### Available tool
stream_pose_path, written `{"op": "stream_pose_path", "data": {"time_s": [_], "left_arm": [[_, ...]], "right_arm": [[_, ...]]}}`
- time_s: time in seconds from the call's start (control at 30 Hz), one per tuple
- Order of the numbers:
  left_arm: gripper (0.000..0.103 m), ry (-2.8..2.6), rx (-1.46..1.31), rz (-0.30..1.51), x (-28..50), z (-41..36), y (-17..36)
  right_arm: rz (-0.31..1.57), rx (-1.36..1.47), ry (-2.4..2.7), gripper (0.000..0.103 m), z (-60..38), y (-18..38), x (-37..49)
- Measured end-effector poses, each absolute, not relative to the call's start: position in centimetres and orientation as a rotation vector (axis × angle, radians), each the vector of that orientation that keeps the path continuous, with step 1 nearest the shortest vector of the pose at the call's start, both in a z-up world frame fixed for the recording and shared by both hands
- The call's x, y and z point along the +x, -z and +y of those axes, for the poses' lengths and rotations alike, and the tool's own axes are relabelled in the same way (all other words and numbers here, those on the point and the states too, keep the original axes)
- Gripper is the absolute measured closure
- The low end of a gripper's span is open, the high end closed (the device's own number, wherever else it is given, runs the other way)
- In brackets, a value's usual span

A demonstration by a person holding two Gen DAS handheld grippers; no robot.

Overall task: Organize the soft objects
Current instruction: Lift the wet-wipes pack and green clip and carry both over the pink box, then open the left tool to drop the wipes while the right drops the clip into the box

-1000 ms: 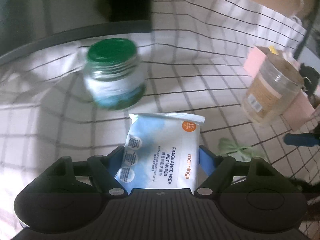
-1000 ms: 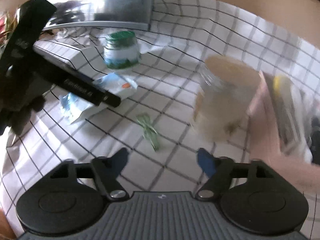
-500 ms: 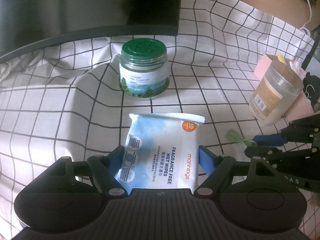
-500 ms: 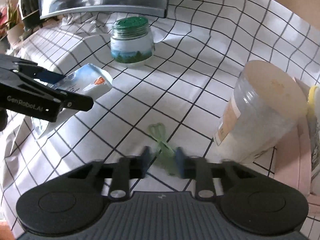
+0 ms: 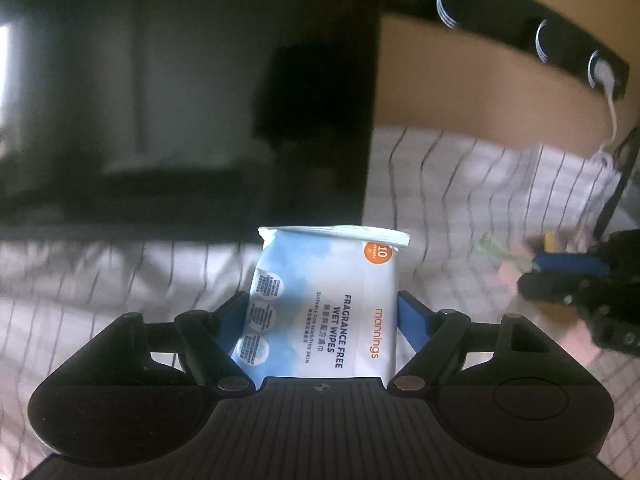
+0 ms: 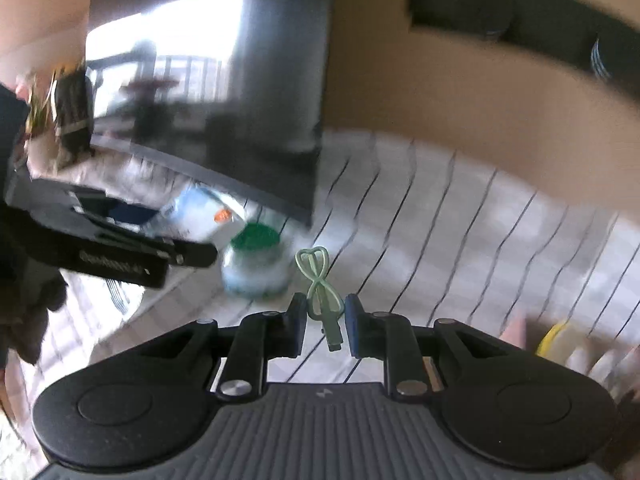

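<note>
My left gripper (image 5: 322, 312) is shut on a blue and white pack of wet wipes (image 5: 328, 300) and holds it up above the checked cloth. The pack also shows in the right wrist view (image 6: 200, 216), in the left gripper (image 6: 120, 248). My right gripper (image 6: 325, 312) is shut on a thin pale green cable (image 6: 320, 284) with a looped end, lifted off the table. The cable (image 5: 496, 248) and the right gripper (image 5: 576, 276) show blurred at the right of the left wrist view.
A dark monitor (image 5: 180, 92) stands at the back on the checked cloth (image 6: 460, 240). A green-lidded jar (image 6: 256, 264) sits below the right gripper. A pink box with yellow items (image 6: 560, 340) lies at the right. A black power strip (image 5: 532, 36) is on the wall.
Both grippers rose and tilted up towards the monitor. The right gripper closed on the green cable and lifted it. The left gripper kept hold of the wipes pack.
</note>
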State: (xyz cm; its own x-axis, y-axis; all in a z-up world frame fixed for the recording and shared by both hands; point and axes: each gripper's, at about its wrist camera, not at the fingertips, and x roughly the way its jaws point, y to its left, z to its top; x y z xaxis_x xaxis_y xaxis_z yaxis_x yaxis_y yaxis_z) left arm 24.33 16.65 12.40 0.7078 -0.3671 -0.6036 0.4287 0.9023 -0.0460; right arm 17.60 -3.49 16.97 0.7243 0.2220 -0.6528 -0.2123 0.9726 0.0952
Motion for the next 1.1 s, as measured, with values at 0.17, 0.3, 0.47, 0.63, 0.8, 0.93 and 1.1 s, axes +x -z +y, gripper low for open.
{"op": "stream_pose_path", "data": {"time_s": [0.17,0.3,0.47,0.63,0.8,0.93,1.1], "left_arm": [[0.020,0.495,0.100,0.579,25.4,11.9,-16.1],[0.020,0.581,0.070,0.578,25.5,6.7,-17.4],[0.020,0.729,0.018,0.640,24.1,-1.8,-16.5],[0.020,0.830,0.003,0.714,22.3,-10.2,-13.8],[0.019,0.865,0.008,0.804,21.5,-16.1,-9.4],[0.019,0.787,0.076,0.907,22.8,-18.5,-6.2],[0.019,0.763,0.055,0.926,23.4,-17.9,-6.0]], "right_arm": [[0.606,0.016,-0.141,0.083,-8.3,-21.2,17.4],[0.568,-0.001,-0.008,0.083,-13.6,-22.0,16.4],[0.602,-0.007,0.140,0.083,-20.0,-20.2,14.4],[0.689,-0.027,0.225,0.083,-24.0,-15.8,12.2],[0.786,0.040,0.243,0.083,-27.0,-11.1,12.1],[0.804,0.013,0.234,0.082,-26.7,-7.8,12.4],[0.781,-0.031,0.190,0.082,-25.8,-7.7,12.5]]}}
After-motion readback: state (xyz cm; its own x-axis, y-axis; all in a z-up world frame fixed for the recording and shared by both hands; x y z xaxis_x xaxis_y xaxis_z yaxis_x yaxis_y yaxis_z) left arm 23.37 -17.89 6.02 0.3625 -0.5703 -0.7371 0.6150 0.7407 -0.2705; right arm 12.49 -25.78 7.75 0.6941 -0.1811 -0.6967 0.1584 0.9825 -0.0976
